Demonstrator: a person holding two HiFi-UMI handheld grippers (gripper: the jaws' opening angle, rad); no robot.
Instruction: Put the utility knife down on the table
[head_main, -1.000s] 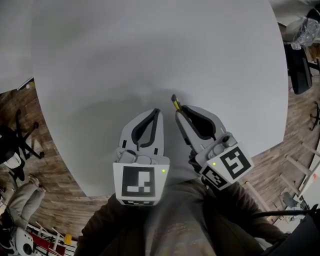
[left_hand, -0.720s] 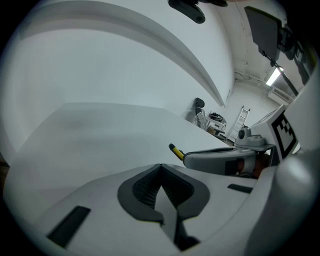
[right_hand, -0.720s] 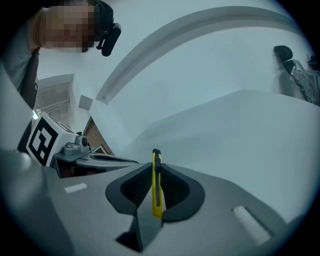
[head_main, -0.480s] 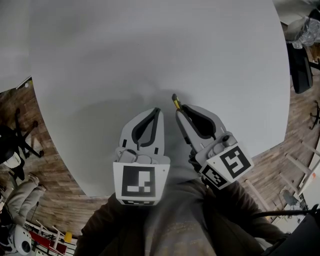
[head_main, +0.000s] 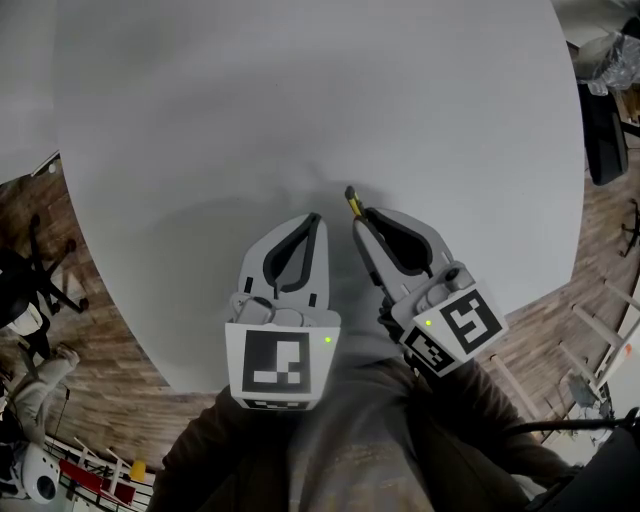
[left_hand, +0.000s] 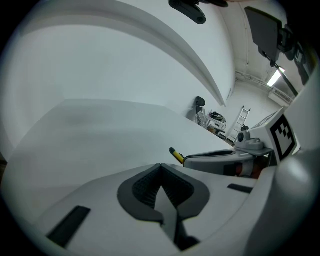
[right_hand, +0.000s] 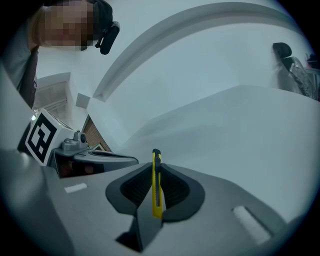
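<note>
A slim yellow and black utility knife (right_hand: 156, 184) stands on edge between the jaws of my right gripper (right_hand: 156, 172), which is shut on it. In the head view its black tip (head_main: 351, 200) sticks out past the right gripper (head_main: 362, 222) over the grey table (head_main: 300, 100). My left gripper (head_main: 314, 222) hovers beside it to the left, shut with nothing between its jaws. In the left gripper view the left gripper (left_hand: 160, 167) shows closed pads and the knife (left_hand: 176, 154) pokes out of the right gripper at right.
The big round grey table (right_hand: 240, 125) spreads ahead of both grippers. Wooden floor (head_main: 100, 330) lies beyond its near rim. An office chair (head_main: 598, 130) stands at the right edge, another chair (head_main: 30, 290) at the left.
</note>
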